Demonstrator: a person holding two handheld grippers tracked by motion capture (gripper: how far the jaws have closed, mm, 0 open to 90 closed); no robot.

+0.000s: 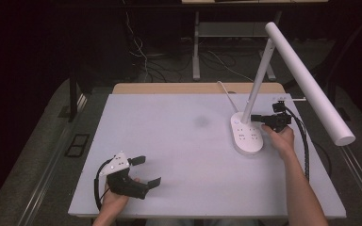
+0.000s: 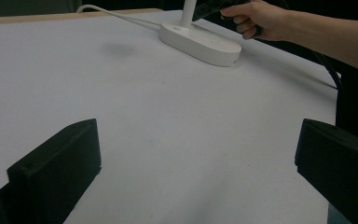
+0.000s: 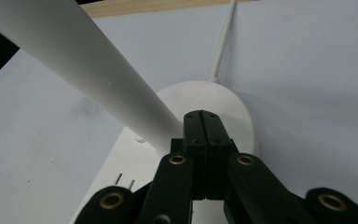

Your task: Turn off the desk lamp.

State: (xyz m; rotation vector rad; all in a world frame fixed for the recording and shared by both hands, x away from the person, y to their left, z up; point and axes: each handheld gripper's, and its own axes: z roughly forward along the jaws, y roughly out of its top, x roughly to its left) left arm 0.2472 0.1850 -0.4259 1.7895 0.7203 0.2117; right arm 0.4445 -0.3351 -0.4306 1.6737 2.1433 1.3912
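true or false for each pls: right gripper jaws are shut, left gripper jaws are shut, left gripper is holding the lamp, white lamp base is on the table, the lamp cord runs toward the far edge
1. The right gripper has its black jaws shut. True: in the right gripper view they meet with nothing between them, right by the stem of the white desk lamp.
2. The left gripper has its jaws shut. False: they stand wide apart.
3. The left gripper is holding the lamp. False: it sits near the front left of the pale grey table, far from the lamp, holding nothing.
4. The lamp's white oval base rests on the table. True.
5. The lamp's white cord runs toward the table's far edge. True.
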